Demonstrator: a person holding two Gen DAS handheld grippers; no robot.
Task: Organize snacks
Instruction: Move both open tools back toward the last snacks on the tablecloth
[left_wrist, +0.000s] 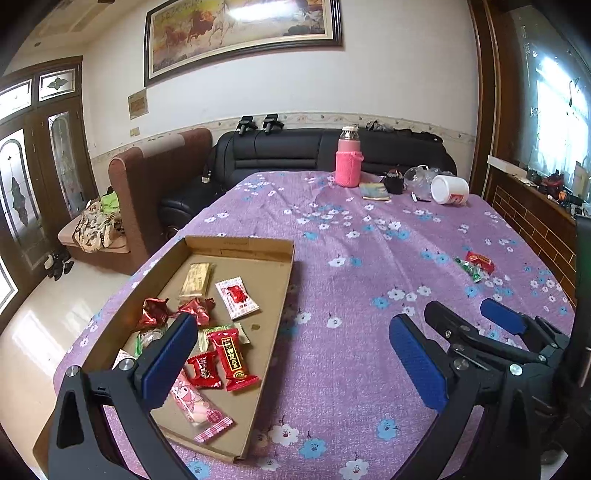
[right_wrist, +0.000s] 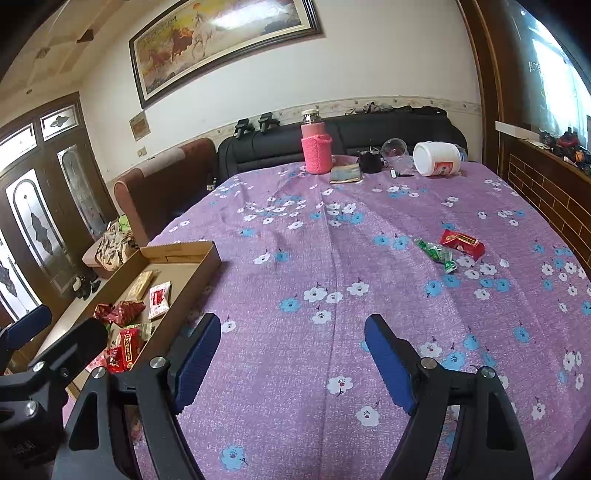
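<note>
A shallow cardboard tray (left_wrist: 275, 295) lies on the left of the purple flowered tablecloth and holds several wrapped snacks, among them a gold bar (left_wrist: 196, 279), a white-and-red packet (left_wrist: 236, 297) and red bars (left_wrist: 231, 360). The tray also shows in the right wrist view (right_wrist: 207, 258). A red snack (right_wrist: 462, 242) and a green candy (right_wrist: 436, 254) lie loose on the cloth at the right; they show in the left wrist view too, red snack (left_wrist: 479, 260), green candy (left_wrist: 469, 269). My left gripper (left_wrist: 295, 360) is open and empty by the tray's near right side. My right gripper (right_wrist: 291, 354) is open and empty above bare cloth.
At the table's far end stand a pink-sleeved bottle (right_wrist: 316, 147), a folded cloth (right_wrist: 346, 174), a black cup (right_wrist: 371, 161), a glass jar (right_wrist: 395, 149) and a tipped white tub (right_wrist: 437, 158). A black sofa (right_wrist: 369, 133) sits behind the table. A wooden sideboard (right_wrist: 546, 184) stands on the right.
</note>
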